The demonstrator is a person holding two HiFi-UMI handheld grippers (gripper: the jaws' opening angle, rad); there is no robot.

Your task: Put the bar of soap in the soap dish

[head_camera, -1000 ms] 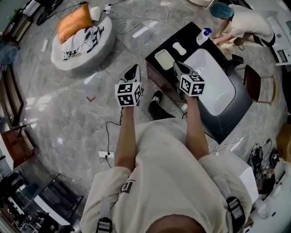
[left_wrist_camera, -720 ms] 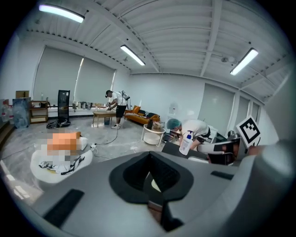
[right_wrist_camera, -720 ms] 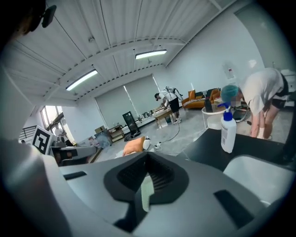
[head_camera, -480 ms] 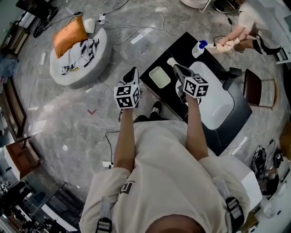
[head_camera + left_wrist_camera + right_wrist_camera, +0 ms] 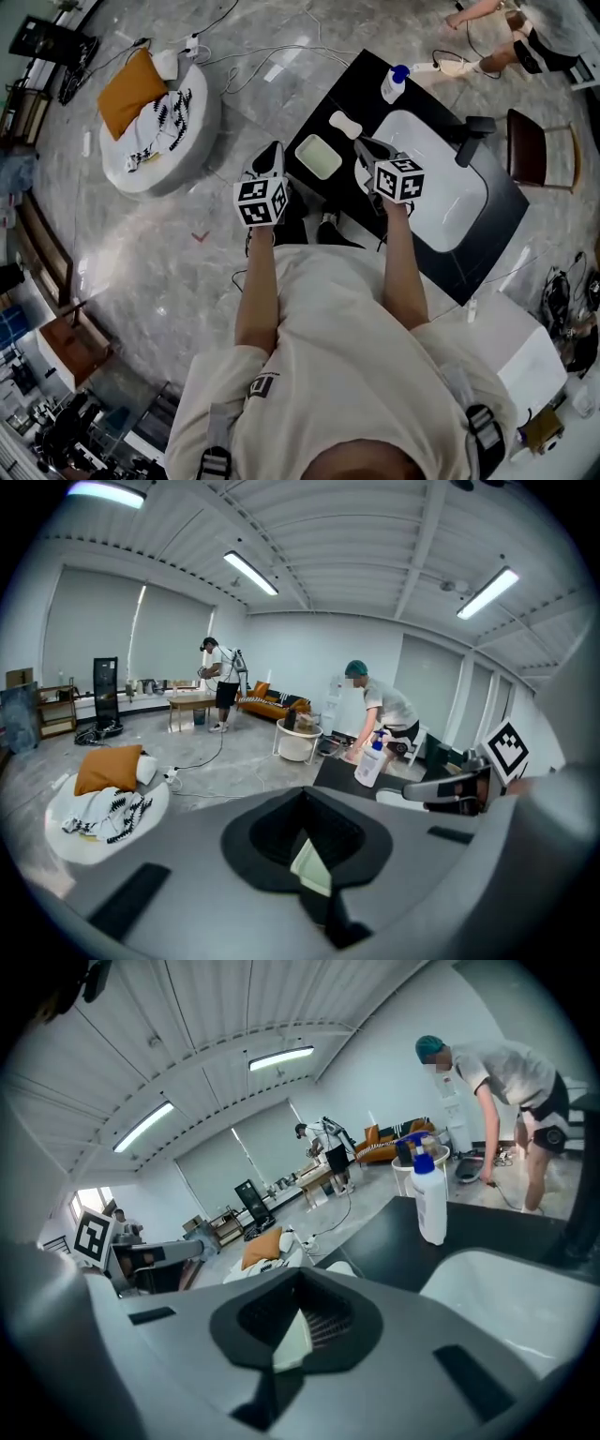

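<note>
Room: a big room with a shiny grey stone floor [image 5: 169, 244]; other people are busy far off.
Counter: a black counter [image 5: 370, 86] stands in front of the person, with a white sink [image 5: 441, 178] set in it and a white spray bottle with a blue top [image 5: 394, 84] at the back.
Soap place: the white bar of soap with a thin middle [image 5: 345, 125] lies flat on the counter. It is just beside the pale green soap dish with round corners [image 5: 319, 156], and they do not touch.
Dish: it is empty and sits near the front corner of the counter.
Left hand-held gripper [image 5: 274, 150]: its jaws are pressed together with nothing in them. It hangs over the counter edge, near the dish.
Right hand-held gripper [image 5: 360, 142]: its jaws are together too, and it holds nothing. It is close to the soap.
Step now: I think the person is reaching for the soap; the pick-up is not yet done.
Do it well: open the right jaws first, come down over the thin middle, and squeeze softly, as soap may be slippery. Then lift it the short way to the dish.
Soap direction: in the head view its long side runs from upper left to lower right, one end toward the bottle side and one toward the right hand-held gripper.
Fit: turn it so its long side lines up with the long side of the dish.
</note>
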